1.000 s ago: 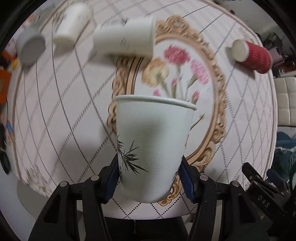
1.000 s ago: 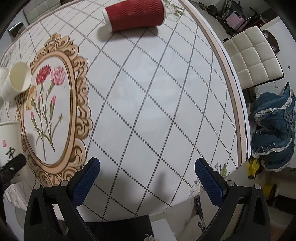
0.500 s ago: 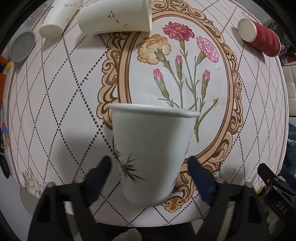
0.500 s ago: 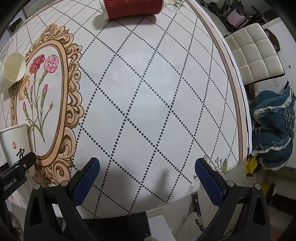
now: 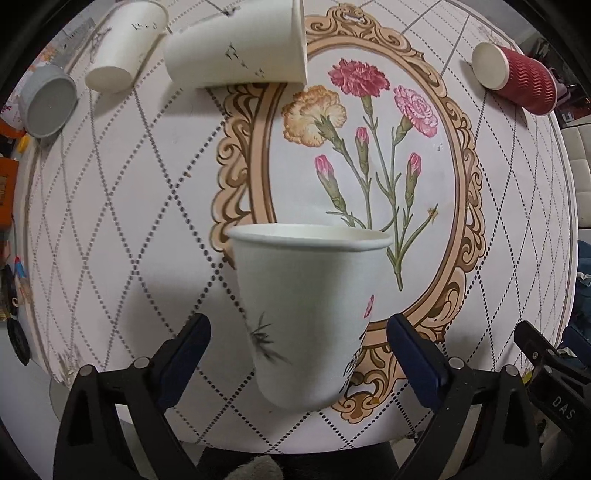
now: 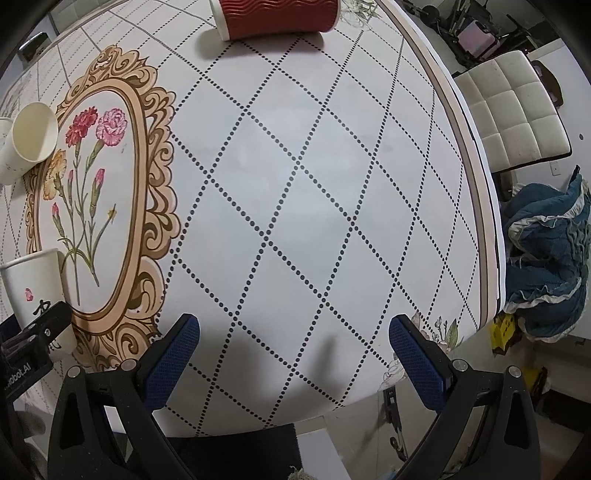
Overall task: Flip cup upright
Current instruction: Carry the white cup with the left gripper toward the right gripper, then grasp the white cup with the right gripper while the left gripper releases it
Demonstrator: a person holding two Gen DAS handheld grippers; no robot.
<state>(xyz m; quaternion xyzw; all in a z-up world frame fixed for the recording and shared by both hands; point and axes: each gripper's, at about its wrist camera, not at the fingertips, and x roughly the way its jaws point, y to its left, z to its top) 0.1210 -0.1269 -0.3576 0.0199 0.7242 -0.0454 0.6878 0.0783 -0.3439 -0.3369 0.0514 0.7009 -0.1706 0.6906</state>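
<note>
A white paper cup with a plant print (image 5: 306, 314) stands upright, rim up, on the table near its front edge; it also shows at the left of the right wrist view (image 6: 37, 291). My left gripper (image 5: 299, 354) is open, its blue pads apart on either side of the cup's lower part and not touching it. My right gripper (image 6: 293, 350) is open and empty above the bare right part of the table. A red ribbed cup (image 5: 517, 79) lies on its side at the far right of the table; it also shows in the right wrist view (image 6: 277, 16).
Two white paper cups lie on their sides at the far left (image 5: 236, 51) (image 5: 123, 48), with a grey cup (image 5: 48, 101) beside them. The table (image 6: 314, 184) bears a flower print in an ornate oval. A white chair (image 6: 513, 110) and blue cloth (image 6: 546, 258) stand beyond the right edge.
My left gripper has opened and let go of the white cup, which now stands upright on the table. Both grippers have drawn back a little.
</note>
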